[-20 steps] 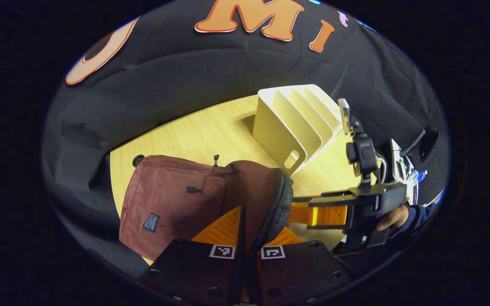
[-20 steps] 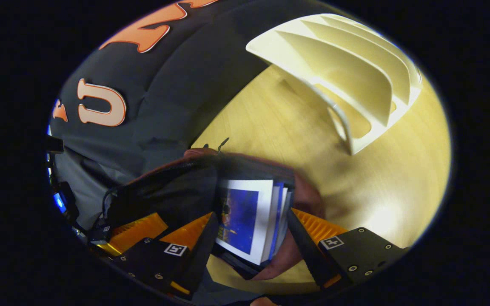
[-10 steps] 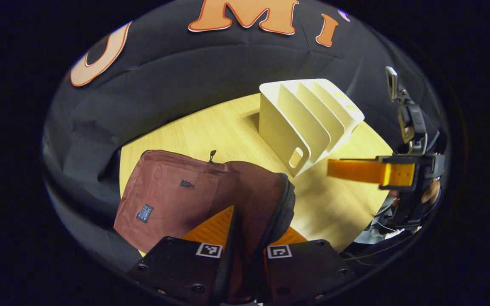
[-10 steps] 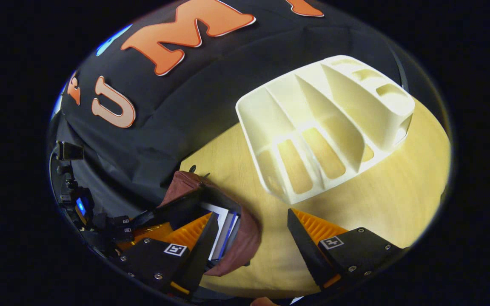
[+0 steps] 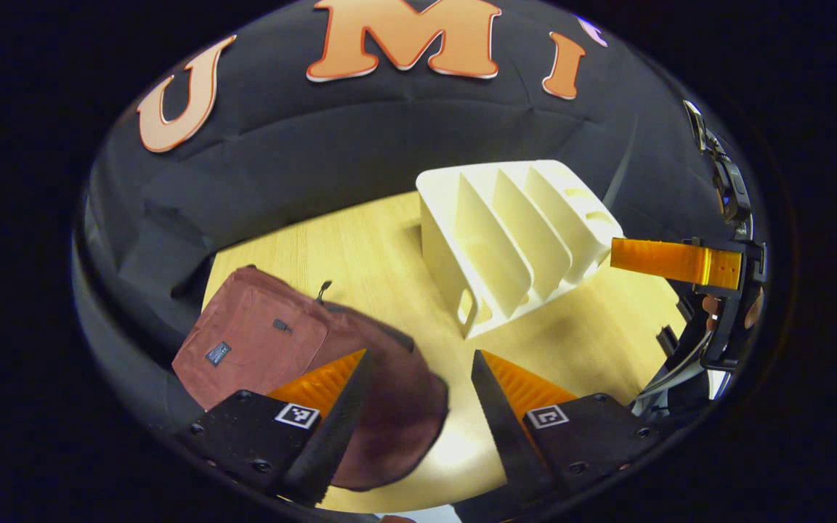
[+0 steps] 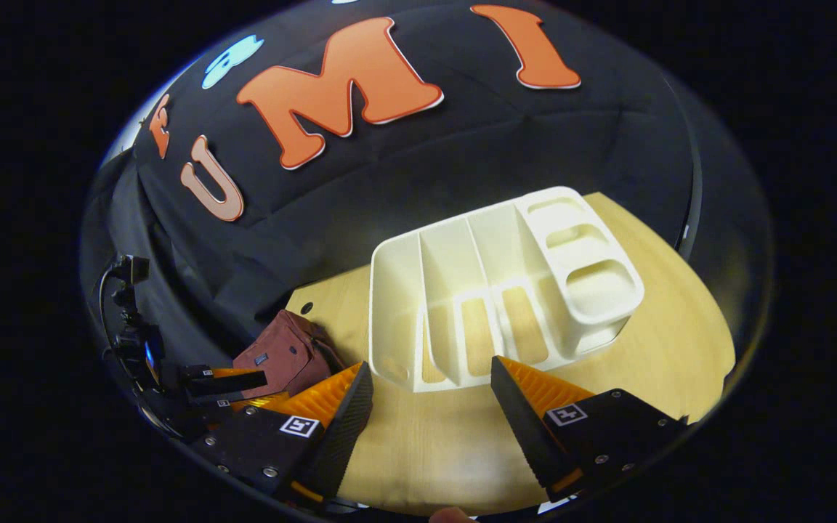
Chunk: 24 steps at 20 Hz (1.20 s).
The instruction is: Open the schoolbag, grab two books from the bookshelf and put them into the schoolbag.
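The maroon schoolbag (image 5: 259, 341) lies flat on the table at the lower left of the left gripper view, its top flap slumped over. My left gripper (image 5: 418, 378) hovers just above it, open, with nothing between its fingers. The white bookshelf (image 5: 513, 240) stands behind, all its slots empty. My right gripper (image 5: 625, 254) floats to the right of the shelf, held by a hand. In the right gripper view, the right gripper (image 6: 429, 392) stands open in front of the bookshelf (image 6: 506, 290). The schoolbag (image 6: 284, 356) and the left gripper (image 6: 259, 385) sit far to the left.
The light wooden table (image 5: 360, 240) has bare room between bag and shelf and in front of the shelf (image 6: 426, 436). The booth's black cloth wall closes in behind the table. Cables and gear hang at the left edge (image 6: 128, 334) of the right gripper view.
My left gripper let go of the bag's rim, opened and drew back; the bag's top slumped down. My right gripper pulled out of the bag's mouth and rose to face the shelf.
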Tool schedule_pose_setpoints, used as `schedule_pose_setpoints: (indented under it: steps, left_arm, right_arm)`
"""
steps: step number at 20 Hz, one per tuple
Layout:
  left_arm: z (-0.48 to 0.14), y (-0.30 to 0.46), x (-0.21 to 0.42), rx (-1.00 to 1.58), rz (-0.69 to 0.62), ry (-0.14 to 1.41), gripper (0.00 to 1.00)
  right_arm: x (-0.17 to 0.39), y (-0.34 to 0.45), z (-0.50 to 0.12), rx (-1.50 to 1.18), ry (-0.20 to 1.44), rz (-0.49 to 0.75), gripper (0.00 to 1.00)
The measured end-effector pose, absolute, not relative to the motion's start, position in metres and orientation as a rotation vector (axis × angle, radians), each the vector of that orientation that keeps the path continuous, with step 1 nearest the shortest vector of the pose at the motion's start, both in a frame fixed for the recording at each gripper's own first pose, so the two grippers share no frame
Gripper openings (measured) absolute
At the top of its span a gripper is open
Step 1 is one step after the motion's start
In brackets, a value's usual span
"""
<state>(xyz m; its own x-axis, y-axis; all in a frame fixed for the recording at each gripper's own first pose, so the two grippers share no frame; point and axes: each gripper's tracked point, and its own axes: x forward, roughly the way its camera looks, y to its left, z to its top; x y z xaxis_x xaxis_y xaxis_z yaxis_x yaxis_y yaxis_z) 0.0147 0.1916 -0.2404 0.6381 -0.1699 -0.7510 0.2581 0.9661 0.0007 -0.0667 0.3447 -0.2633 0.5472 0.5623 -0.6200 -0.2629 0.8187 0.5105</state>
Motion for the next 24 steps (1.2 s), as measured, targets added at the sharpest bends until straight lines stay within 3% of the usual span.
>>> schedule_pose_setpoints:
  steps: [2,8,15,18,24]
  left_arm:
    - [-0.219,0.162,0.016,0.095,-0.229,0.769,0.96]
    - [-0.141,0.104,0.020,0.035,-0.129,0.532,0.96]
    - [-0.059,0.093,0.011,0.014,-0.006,0.212,0.96]
    - [-0.033,0.095,0.014,0.052,-0.004,0.087,0.99]
    - [-0.005,0.099,0.007,0.004,0.004,-0.056,0.94]
  right_arm:
    - [-0.053,0.325,-0.246,0.345,0.797,0.506,0.98]
    - [-0.031,0.257,-0.179,0.264,0.586,0.526,0.97]
    - [-0.018,0.232,-0.117,0.187,0.353,0.495,1.00]
    - [-0.026,0.238,-0.106,0.179,0.321,0.492,0.97]
    - [-0.043,0.252,-0.119,0.214,0.327,0.488,0.97]
